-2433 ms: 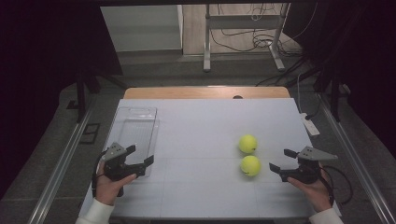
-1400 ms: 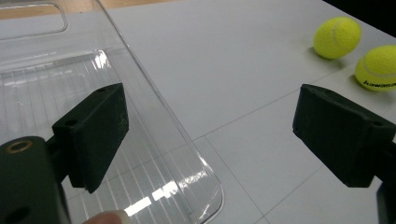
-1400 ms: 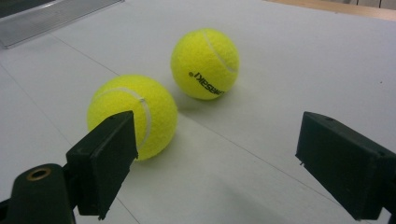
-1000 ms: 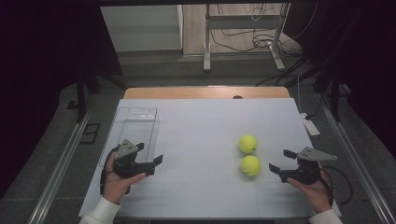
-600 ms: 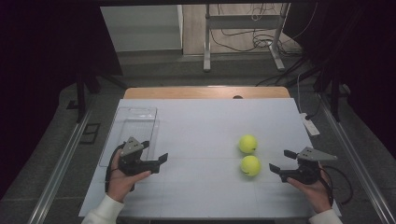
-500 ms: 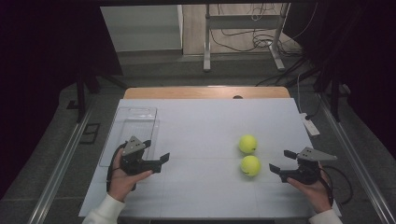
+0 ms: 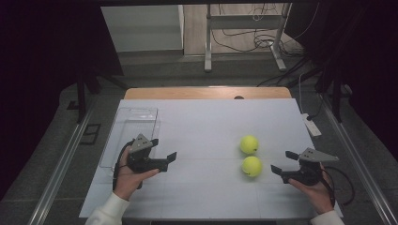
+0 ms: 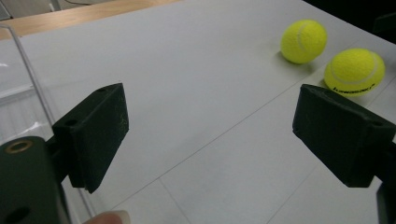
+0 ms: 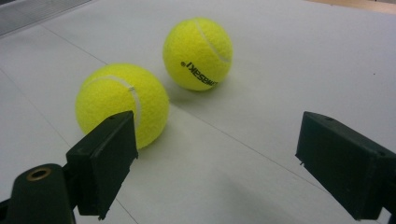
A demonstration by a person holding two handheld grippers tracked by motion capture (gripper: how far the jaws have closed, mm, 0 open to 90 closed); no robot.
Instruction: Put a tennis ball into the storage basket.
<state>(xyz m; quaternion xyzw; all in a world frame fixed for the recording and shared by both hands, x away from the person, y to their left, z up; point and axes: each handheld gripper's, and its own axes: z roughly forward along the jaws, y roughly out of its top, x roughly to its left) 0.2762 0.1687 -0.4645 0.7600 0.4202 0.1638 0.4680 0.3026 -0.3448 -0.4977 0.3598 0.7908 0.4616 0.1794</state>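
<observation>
Two yellow tennis balls lie side by side right of the table's centre, a far ball (image 7: 249, 144) and a near ball (image 7: 252, 166). My right gripper (image 7: 283, 162) stands open just right of the near ball, nothing between its jaws. In the right gripper view the near ball (image 9: 122, 103) sits just beyond the left jaw of that gripper (image 9: 217, 158), with the far ball (image 9: 198, 46) behind it. My left gripper (image 7: 163, 149) is open and empty at the left, pointing toward the balls. The left gripper view has this gripper (image 8: 210, 130) with both balls (image 8: 303, 41) (image 8: 355, 71) far off at the upper right.
A clear plastic container (image 7: 133, 126) stands at the table's left, just behind the left hand; its wall (image 8: 28, 70) edges the left gripper view. A small white object (image 7: 309, 125) lies at the right table edge. Bare white tabletop (image 7: 206, 136) stretches between the left gripper and the balls.
The left hand and its gripper have moved rightward toward the table's middle, staying open. The right gripper and both balls have not moved.
</observation>
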